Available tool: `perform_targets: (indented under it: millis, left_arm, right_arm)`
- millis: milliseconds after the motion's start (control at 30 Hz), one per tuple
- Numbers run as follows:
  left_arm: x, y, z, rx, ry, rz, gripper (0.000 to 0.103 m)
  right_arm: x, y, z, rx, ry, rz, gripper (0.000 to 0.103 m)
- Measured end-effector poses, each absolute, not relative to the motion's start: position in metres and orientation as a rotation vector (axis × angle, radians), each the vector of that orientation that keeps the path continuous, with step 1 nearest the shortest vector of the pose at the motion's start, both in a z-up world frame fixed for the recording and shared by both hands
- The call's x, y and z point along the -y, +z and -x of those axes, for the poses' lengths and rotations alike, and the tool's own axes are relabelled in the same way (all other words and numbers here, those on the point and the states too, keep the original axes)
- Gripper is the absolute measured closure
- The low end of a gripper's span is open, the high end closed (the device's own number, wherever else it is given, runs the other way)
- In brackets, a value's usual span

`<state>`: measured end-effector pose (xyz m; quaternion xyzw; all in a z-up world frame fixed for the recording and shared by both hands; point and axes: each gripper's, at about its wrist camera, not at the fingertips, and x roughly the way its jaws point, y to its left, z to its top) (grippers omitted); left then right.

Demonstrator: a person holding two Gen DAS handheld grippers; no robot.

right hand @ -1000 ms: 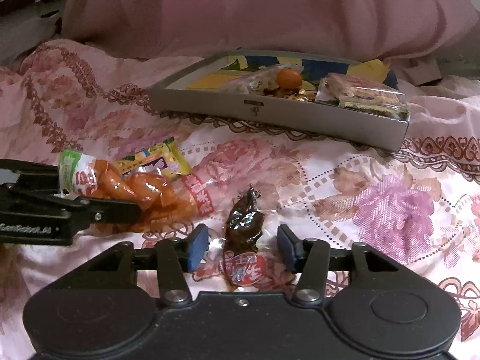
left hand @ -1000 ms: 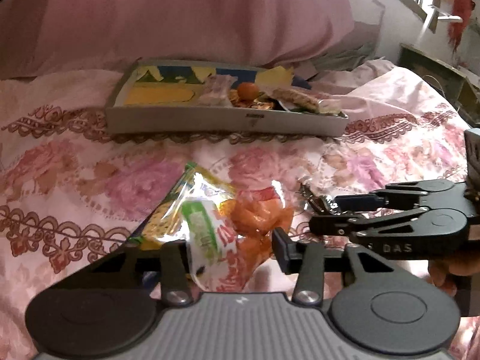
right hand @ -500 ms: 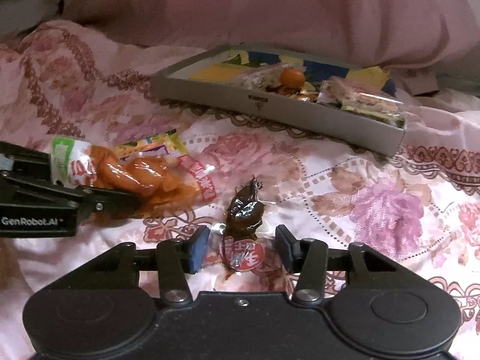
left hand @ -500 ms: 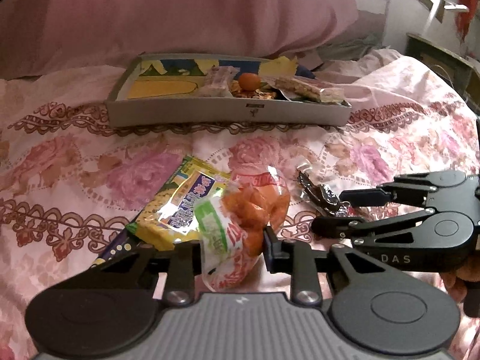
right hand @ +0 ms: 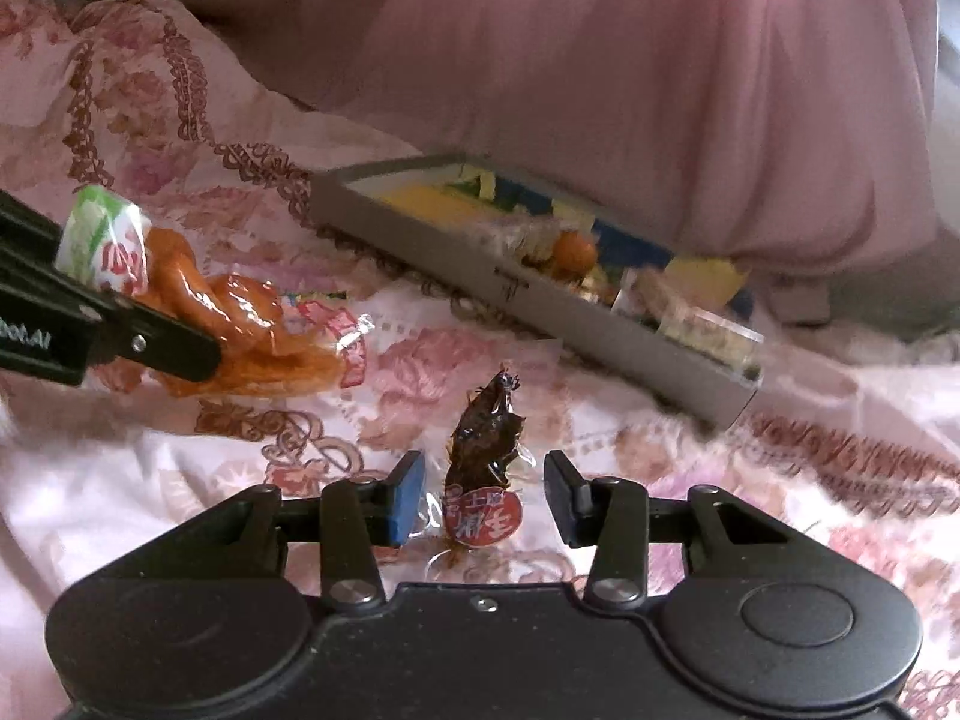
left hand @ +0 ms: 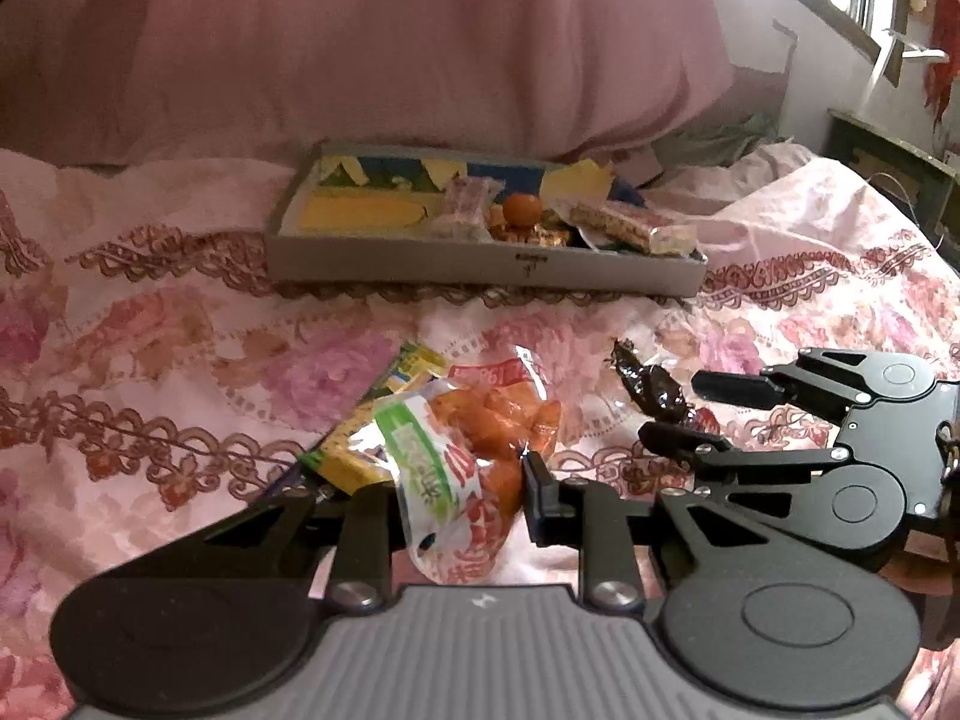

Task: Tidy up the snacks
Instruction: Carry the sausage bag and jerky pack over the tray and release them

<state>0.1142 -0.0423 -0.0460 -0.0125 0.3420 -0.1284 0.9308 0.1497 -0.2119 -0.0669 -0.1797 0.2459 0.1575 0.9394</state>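
My left gripper [left hand: 462, 498] is shut on a clear packet of orange snacks [left hand: 480, 438] with a green and red label, held just above the bedspread; it also shows in the right wrist view [right hand: 240, 324]. My right gripper [right hand: 485, 495] is open around a dark brown wrapped snack [right hand: 483, 444] with a red round label, lying on the bedspread; the jaws stand apart on both sides of it. That snack also shows in the left wrist view [left hand: 651, 384]. A grey snack box [left hand: 480, 261] holds several snacks and an orange fruit [left hand: 522, 210].
A yellow-green snack packet [left hand: 372, 438] lies on the floral bedspread [left hand: 180, 348] under the left gripper. A pink quilt [left hand: 390, 48] rises behind the box. A dark cabinet [left hand: 888, 162] stands at the far right.
My left gripper has closed on the orange snack packet and lifted it a little. My right gripper has moved around the dark snack and tilted; its jaws stay apart.
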Motion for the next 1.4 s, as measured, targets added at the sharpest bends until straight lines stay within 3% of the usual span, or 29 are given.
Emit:
perform_targets:
  millis: [667, 1000, 1400]
  left_arm:
    - [0.033, -0.004, -0.149, -0.56, -0.223, 0.145, 0.076]
    - [0.034, 0.019, -0.224, -0.484, -0.143, 0.147, 0.076]
    - [0.054, -0.007, -0.31, -0.515, -0.075, 0.161, 0.076]
  right_arm:
    - [0.212, -0.039, -0.159, -0.215, 0.291, 0.356, 0.057]
    - [0.22, -0.027, -0.227, -0.124, 0.255, 0.266, 0.057]
    - [0.232, -0.036, -0.305, -0.151, 0.248, 0.09, 0.057]
